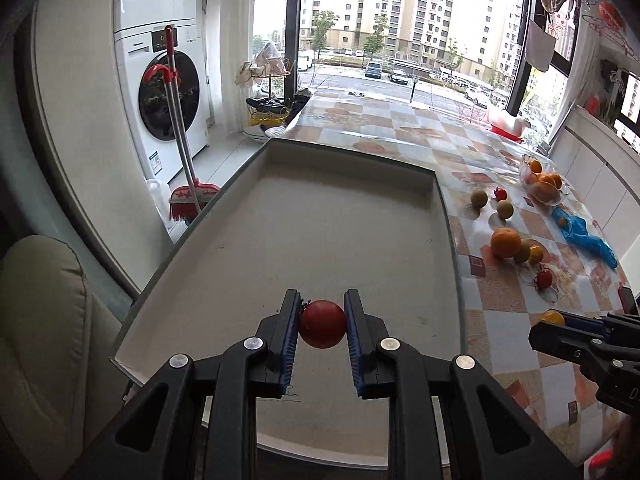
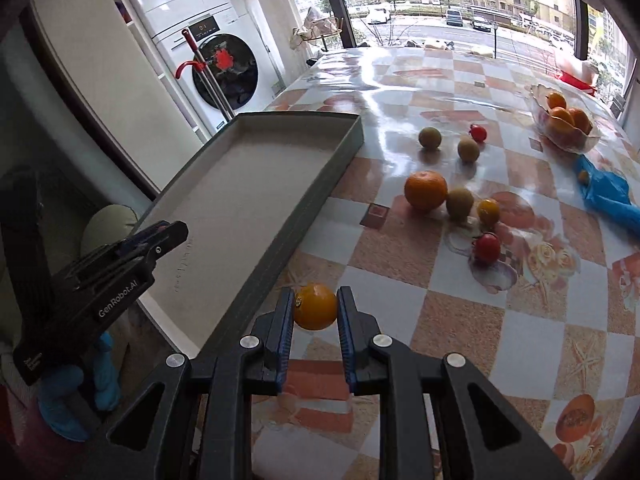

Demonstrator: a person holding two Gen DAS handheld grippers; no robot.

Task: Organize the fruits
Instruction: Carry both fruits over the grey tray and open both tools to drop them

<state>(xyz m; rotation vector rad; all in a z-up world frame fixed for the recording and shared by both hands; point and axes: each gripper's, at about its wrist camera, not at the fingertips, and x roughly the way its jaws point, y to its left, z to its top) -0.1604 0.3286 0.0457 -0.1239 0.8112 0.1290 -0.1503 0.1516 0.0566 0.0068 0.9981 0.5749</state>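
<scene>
A: So, which step is this?

B: The carry, I'd judge. Both grippers already have a fruit and are heading for the grey tray (image 1: 280,216). In the left wrist view the left gripper (image 1: 322,322) sits low in the centre of the frame, over the tray's bare floor, its pads pinching a small red tomato (image 1: 322,324) from both sides.

A: And the other one?

B: The right gripper (image 2: 315,307), low centre of its own view, is clamped narrowly on a small orange fruit (image 2: 315,306). It hangs over the checked tablecloth (image 2: 460,320), just right of the tray's near wall, so not yet above the tray.

A: What does the next move call for?

B: Probably lowering the tomato to the tray floor before letting go, since it will roll. The right gripper has to cross the wall leftward without clipping it or the left gripper, which shows at the left edge of its view.

A: What's left?

B: Plenty. A large orange (image 2: 425,190), brownish round fruits and small tomatoes lie in the middle right of that view, and a glass bowl (image 2: 540,120) of oranges sits at upper right.
</scene>
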